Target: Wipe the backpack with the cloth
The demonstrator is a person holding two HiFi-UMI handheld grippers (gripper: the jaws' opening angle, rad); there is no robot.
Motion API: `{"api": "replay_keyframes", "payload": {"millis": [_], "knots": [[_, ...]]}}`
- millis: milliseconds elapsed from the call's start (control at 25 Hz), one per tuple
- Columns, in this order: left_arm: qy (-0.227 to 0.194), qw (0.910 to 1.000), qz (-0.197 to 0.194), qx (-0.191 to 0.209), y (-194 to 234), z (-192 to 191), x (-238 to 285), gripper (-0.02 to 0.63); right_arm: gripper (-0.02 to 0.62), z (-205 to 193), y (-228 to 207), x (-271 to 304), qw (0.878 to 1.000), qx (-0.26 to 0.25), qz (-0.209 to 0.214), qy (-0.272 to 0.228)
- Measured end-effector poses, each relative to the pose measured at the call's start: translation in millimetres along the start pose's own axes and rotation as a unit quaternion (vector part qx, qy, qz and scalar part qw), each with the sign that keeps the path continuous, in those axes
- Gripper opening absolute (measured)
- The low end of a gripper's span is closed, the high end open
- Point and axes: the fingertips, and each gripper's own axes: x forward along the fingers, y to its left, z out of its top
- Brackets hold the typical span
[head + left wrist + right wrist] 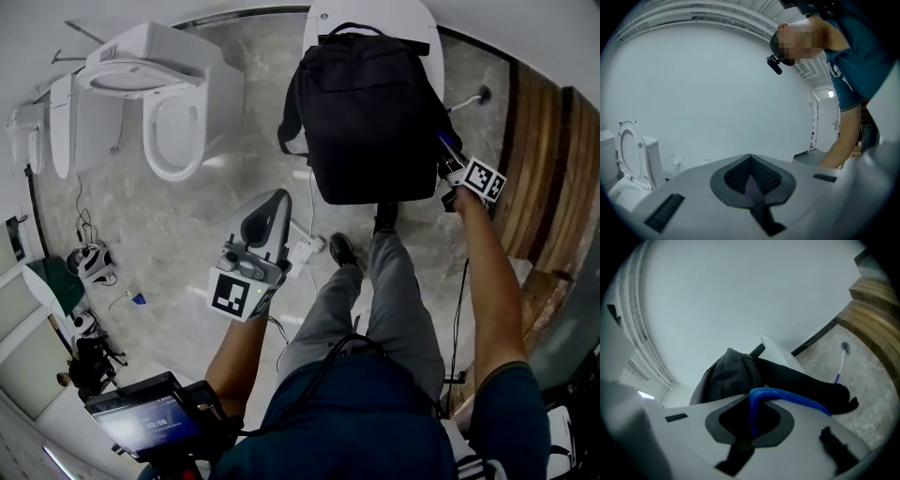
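right hand-held gripper (750, 422) pinches cloth (797, 401) at backpack (370, 112) edge.

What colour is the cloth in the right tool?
The cloth is blue, clearest in the right gripper view.

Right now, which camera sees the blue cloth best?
The right gripper view. There the blue cloth shows close up, pinched in the jaws of the right gripper and draping toward the backpack. The head view shows only a small blue sliver beside the backpack. The left gripper view shows none of it.
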Motion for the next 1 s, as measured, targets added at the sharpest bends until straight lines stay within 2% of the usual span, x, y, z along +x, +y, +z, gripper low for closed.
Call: {"api": "replay_keyframes", "payload": {"millis": [160, 320, 480, 720, 840, 1000], "knots": [[0.002, 0.9997, 0.022, -0.005, 15, -2, -6, 0.005, 0.023, 39, 7, 37, 0.999, -0.035, -0.006, 0.024], [0.002, 0.9993, 0.037, -0.008, 25, -4, -9, 0.005, 0.023, 68, 24, 58, 0.998, -0.052, 0.010, 0.026], [0.002, 0.9992, 0.038, -0.010, 23, -6, -7, 0.005, 0.023, 48, 18, 43, 0.999, -0.023, 0.009, 0.024], [0.000, 0.9996, 0.026, -0.008, 17, 0, 2, 0.005, 0.023, -26, -5, -15, 0.999, 0.034, -0.009, 0.033], [0.003, 0.9998, 0.019, -0.006, 13, -2, 5, 0.005, 0.023, -18, -1, -11, 1.000, 0.021, 0.001, 0.021], [0.005, 0.9999, 0.011, -0.005, 6, -5, 12, 0.005, 0.023, 21, 16, 16, 1.000, -0.007, 0.018, 0.005]]}}
